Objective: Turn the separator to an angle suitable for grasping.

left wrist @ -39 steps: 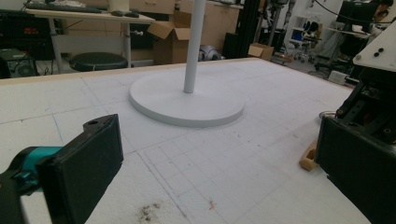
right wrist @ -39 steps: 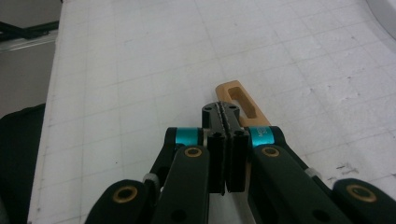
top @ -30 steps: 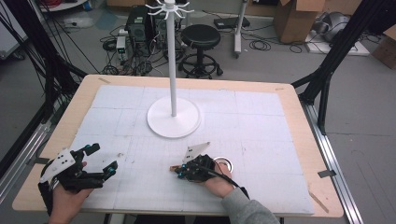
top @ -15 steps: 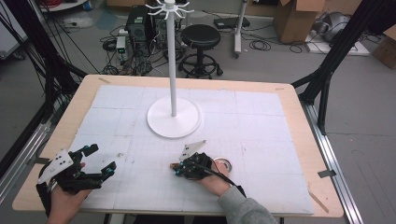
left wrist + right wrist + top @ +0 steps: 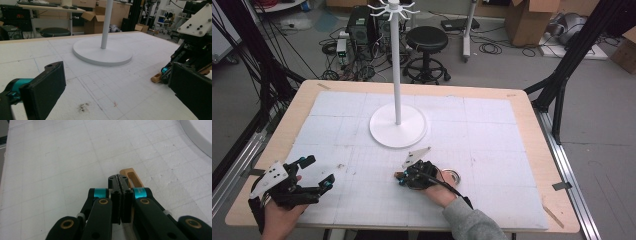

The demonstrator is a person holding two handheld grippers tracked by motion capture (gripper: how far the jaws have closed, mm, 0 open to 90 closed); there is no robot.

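Note:
A white hook stand (image 5: 396, 75) rises from a round base (image 5: 384, 134) at mid-table. My right gripper (image 5: 402, 178) lies low on the white mat in front of it, jaws pressed together with nothing between them (image 5: 119, 179). A tan wooden handle with a slot (image 5: 130, 176) lies on the mat just beside and under the right jaw; its tip (image 5: 398, 175) pokes out to the left. A round metallic ring (image 5: 454, 176) shows behind that hand. My left gripper (image 5: 319, 170) rests at the near left, jaws wide apart and empty (image 5: 115, 90).
A white gridded mat (image 5: 492, 130) covers the wooden table (image 5: 532, 115). The stand's base (image 5: 102, 53) lies ahead in the left gripper view, with the right gripper's body (image 5: 195, 50) at its right. A stool (image 5: 427, 42), boxes and cables are beyond the far edge.
The right gripper has edged slightly to the left, jaws still together. The left gripper has kept still.

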